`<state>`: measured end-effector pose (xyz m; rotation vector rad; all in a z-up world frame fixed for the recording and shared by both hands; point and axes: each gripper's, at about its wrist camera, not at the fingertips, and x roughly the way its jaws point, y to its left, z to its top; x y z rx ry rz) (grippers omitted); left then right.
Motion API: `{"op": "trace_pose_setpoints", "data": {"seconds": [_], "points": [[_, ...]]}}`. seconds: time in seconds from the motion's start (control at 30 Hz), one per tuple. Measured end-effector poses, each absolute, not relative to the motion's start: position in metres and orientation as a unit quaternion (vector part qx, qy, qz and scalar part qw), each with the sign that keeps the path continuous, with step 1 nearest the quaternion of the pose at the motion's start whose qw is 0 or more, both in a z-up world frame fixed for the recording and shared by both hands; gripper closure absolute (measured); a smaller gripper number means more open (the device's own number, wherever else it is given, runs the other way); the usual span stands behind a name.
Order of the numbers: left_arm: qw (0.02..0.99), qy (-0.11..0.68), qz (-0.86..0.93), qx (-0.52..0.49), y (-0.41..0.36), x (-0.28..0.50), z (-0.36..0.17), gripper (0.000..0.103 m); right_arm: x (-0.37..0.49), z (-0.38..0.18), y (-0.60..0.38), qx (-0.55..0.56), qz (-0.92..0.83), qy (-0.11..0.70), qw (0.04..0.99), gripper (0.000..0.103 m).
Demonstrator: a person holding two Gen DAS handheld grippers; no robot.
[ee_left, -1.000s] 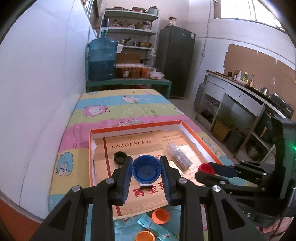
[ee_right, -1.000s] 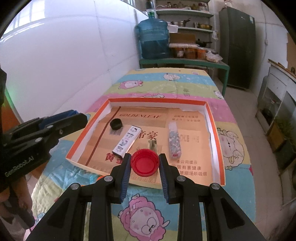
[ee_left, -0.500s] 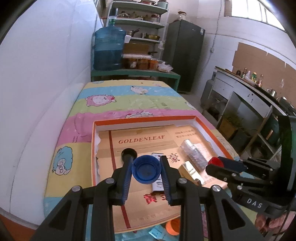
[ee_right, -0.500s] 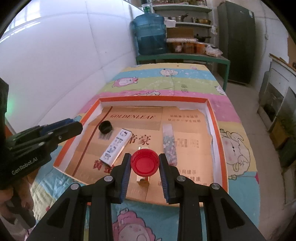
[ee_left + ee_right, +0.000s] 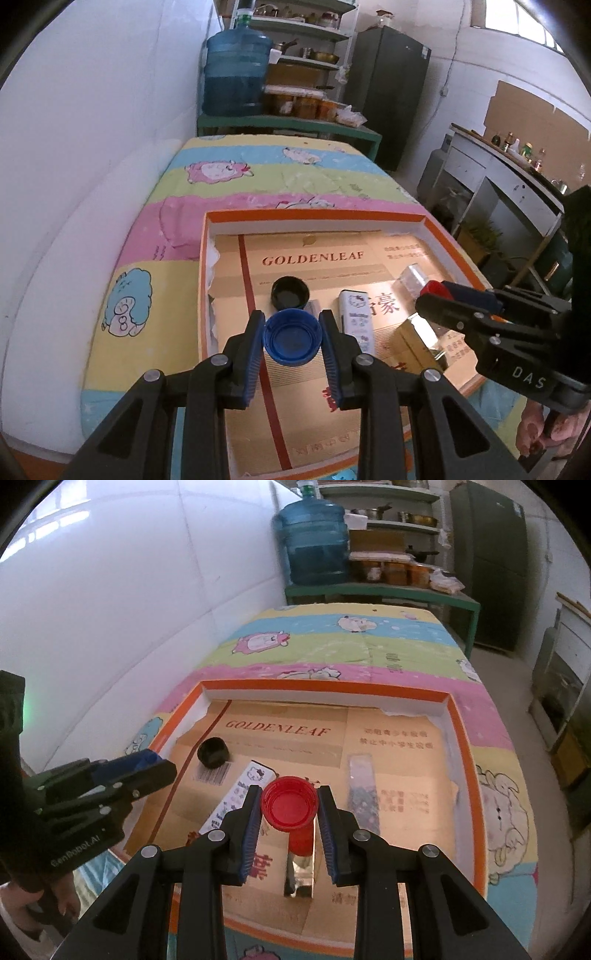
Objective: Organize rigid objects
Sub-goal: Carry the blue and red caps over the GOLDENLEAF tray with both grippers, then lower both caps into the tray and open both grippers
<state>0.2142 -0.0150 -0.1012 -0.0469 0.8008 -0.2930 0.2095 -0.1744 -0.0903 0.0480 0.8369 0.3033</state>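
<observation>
My left gripper [image 5: 291, 336] is shut on a blue bottle cap [image 5: 291, 338], held hollow side up over the near left of the orange-rimmed tray [image 5: 314, 216]. My right gripper [image 5: 289, 808] is shut on a red cap [image 5: 290, 808] over the tray's middle; it also shows at the right of the left wrist view as right gripper [image 5: 437, 293]. Lying in the tray are a black cap [image 5: 290, 292], a white cartoon-printed box [image 5: 356, 321], a shiny gold box [image 5: 300, 871] and a clear glittery tube [image 5: 364, 786].
The tray [image 5: 461, 753] is lined with Goldenleaf-printed cardboard and sits on a table with a pastel cartoon cloth [image 5: 258, 177]. A white wall [image 5: 92, 147] runs along the left. A water jug [image 5: 234, 74] stands on a green bench behind. A hand [image 5: 532, 435] holds the right gripper.
Both grippers moved forward and lower over the tray with their caps still held. The orange caps at the near edge have dropped out of the left wrist view.
</observation>
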Motion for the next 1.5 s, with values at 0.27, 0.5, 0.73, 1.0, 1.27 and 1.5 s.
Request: {"op": "trace_pose_setpoints", "data": {"seconds": [0.27, 0.5, 0.73, 1.0, 1.27, 1.5], "points": [[0.905, 0.400, -0.140, -0.025, -0.011, 0.224, -0.111, 0.073, 0.227, -0.097, -0.166, 0.015, 0.153, 0.411, 0.899, 0.073], [0.900, 0.411, -0.140, -0.027, -0.011, 0.231, -0.118, 0.073, 0.242, -0.105, -0.162, 0.009, 0.147, 0.422, 0.894, 0.073], [0.896, 0.421, -0.139, -0.022, -0.014, 0.237, -0.125, 0.073, 0.252, -0.116, -0.163, 0.002, 0.132, 0.437, 0.890, 0.073], [0.896, 0.421, -0.140, -0.004, -0.020, 0.239, -0.127, 0.073, 0.256, -0.124, -0.164, -0.005, 0.124, 0.449, 0.885, 0.073], [0.896, 0.420, -0.146, -0.004, -0.022, 0.238, -0.126, 0.062, 0.255, -0.125, -0.163, -0.012, 0.121, 0.449, 0.885, 0.071], [0.901, 0.409, -0.147, -0.004, -0.022, 0.235, -0.120, 0.059, 0.251, -0.119, -0.162, -0.014, 0.119, 0.440, 0.890, 0.059]]}}
